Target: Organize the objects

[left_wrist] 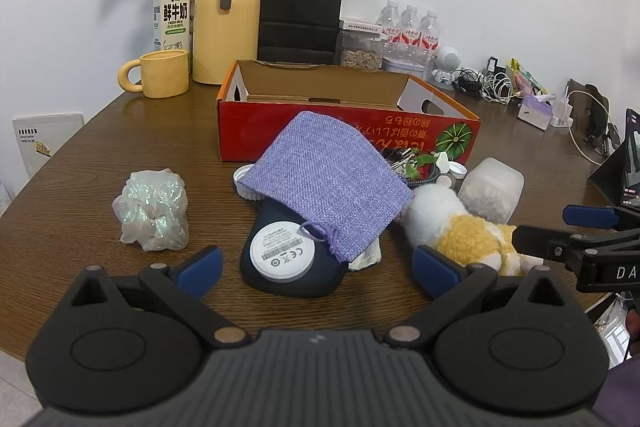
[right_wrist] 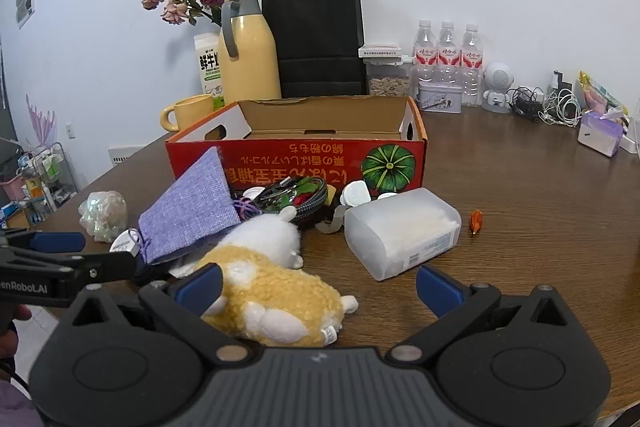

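An open red cardboard box [left_wrist: 348, 135] stands mid-table. In front of it lie a purple burlap pouch [left_wrist: 328, 179], a navy case bearing a white disc [left_wrist: 280, 251], a crumpled iridescent plastic wad [left_wrist: 154, 209], a yellow-and-white plush toy [left_wrist: 460, 227] and a translucent lidded container [left_wrist: 490, 187]. My left gripper [left_wrist: 316, 269] is open just short of the navy case, holding nothing. My right gripper [right_wrist: 320, 289] is open too, with the plush toy [right_wrist: 272, 291] lying partly between its fingers, untouched. The container [right_wrist: 400, 231] sits just beyond. A tangle of cords and keys [right_wrist: 296, 197] lies against the box.
Behind the box stand a yellow thermos [left_wrist: 226, 15], a yellow mug [left_wrist: 164, 73], a milk carton [left_wrist: 172, 15], a black paper bag [left_wrist: 300, 3] and water bottles [left_wrist: 408, 31]. Chargers and cables [left_wrist: 488, 83] crowd the far right. A small orange object [right_wrist: 476, 221] lies right of the container.
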Demonstrator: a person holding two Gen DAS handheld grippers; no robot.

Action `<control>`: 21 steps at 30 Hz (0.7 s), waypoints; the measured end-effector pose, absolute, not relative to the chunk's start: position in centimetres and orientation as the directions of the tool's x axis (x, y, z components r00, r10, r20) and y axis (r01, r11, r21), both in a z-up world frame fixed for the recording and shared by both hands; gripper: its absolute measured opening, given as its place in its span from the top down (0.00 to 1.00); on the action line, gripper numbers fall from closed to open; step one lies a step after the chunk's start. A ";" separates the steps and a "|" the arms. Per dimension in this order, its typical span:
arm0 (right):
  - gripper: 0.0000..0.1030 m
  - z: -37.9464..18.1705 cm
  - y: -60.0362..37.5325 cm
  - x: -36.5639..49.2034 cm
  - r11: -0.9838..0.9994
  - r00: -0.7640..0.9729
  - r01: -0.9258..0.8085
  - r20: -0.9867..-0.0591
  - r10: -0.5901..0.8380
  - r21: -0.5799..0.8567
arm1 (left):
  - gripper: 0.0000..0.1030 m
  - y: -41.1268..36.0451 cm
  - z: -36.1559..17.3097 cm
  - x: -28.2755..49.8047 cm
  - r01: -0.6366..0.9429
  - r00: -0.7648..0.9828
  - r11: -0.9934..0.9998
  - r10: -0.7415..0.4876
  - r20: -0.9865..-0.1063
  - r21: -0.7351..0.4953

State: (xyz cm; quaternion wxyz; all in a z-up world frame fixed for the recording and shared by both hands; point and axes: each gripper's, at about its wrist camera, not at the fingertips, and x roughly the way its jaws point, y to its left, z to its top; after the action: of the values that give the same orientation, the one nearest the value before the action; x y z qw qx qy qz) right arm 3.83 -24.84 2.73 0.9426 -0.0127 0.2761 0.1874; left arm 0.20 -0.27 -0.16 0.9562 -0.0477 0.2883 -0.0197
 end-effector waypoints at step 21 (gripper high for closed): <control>0.00 2.7 -24.9 3.9 0.929 0.777 -0.360 -0.524 0.348 0.083 | 0.00 -0.3 -0.3 0.1 0.011 0.832 0.995 -0.066 -0.551 -0.103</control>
State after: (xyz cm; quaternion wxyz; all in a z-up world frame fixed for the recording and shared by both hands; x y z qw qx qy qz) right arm 3.88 -24.95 2.72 0.9426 -0.0111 0.2760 0.1879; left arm 0.11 -0.31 -0.26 0.9559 -0.0479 0.2891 -0.0201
